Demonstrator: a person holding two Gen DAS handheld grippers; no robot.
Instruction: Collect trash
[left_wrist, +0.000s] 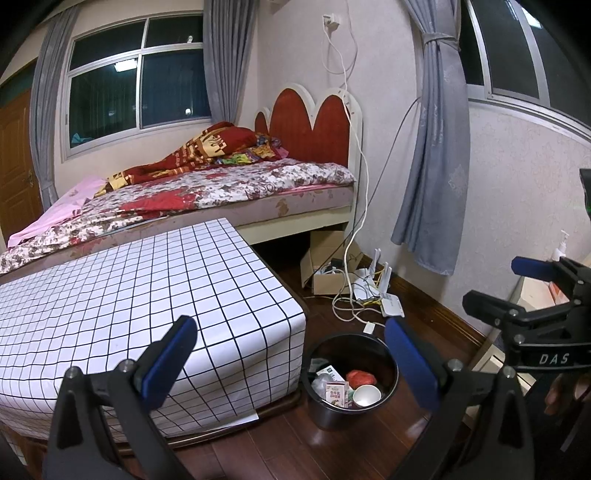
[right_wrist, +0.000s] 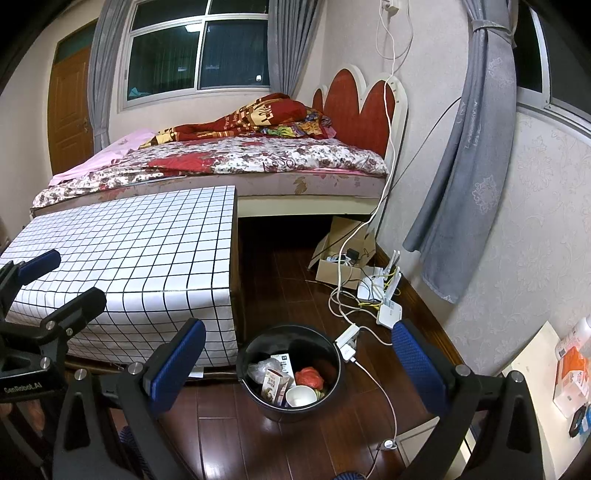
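A black trash bin (left_wrist: 321, 410) (right_wrist: 255, 395) stands on the wooden floor beside the table with the checked cloth (left_wrist: 147, 295) (right_wrist: 147, 258). Inside lie a small carton (left_wrist: 337, 394) (right_wrist: 275, 386), a white cup (left_wrist: 365, 396) (right_wrist: 301, 397), a red wrapper (left_wrist: 360, 377) (right_wrist: 309, 377) and crumpled plastic (right_wrist: 260, 369). My left gripper (left_wrist: 291, 354) is open above the bin and holds nothing. My right gripper (right_wrist: 299, 354) is open too, also over the bin and empty. Each gripper shows at the edge of the other's view.
A bed (left_wrist: 221, 184) (right_wrist: 240, 162) lies behind the table. A cardboard box (left_wrist: 328, 266) (right_wrist: 340, 258), routers (left_wrist: 380, 284) (right_wrist: 384, 288) and white cables (right_wrist: 369, 376) clutter the floor by the wall. A low cabinet (right_wrist: 535, 365) with boxes stands at right.
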